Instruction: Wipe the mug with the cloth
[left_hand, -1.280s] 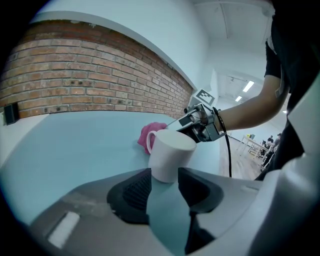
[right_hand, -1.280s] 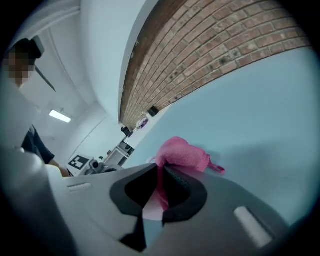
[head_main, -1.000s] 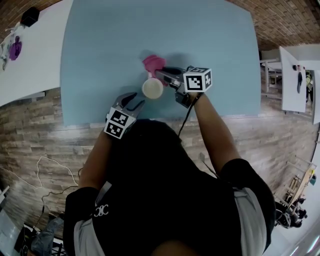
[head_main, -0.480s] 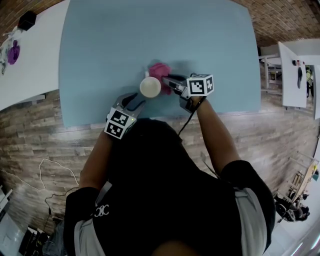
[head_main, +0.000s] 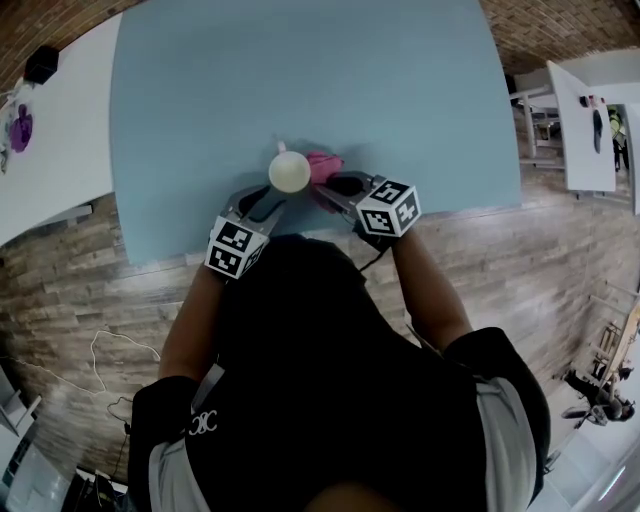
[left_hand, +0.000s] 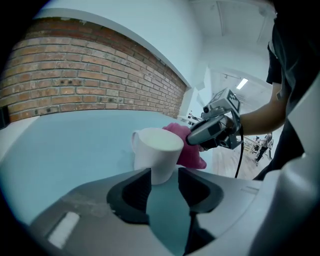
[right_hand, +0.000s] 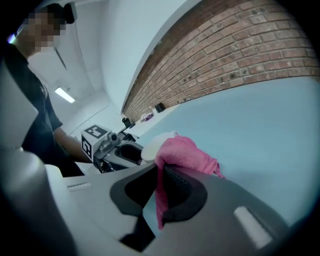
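Mug: the white mug sits upright near your edge of the blue table, between the tips of your two grippers. Its mouth is open to the top, and its handle is on the side away from the cloth.

Mug, handling: it looks like stiff glazed ceramic, so judge it light enough for one gripper but slick and breakable. Its wall tapers toward the base. The low grip you have suits it, because it leaves the upper wall and rim free for wiping. Press sideways gently, since a smooth wall could twist or slip between the pads.

Cloth: the pink cloth is soft and bunched. It lies against the mug's right side just below the rim, and it will fold around the curve without scratching.

Left gripper: your left gripper has its jaws about half open, with a pad on each side of the mug's lower wall, gripping it.

Right gripper: your right gripper has its jaws closed on a fold of the cloth. The rest bulges past the tips toward the mug.

Table: the top is bare around the mug.
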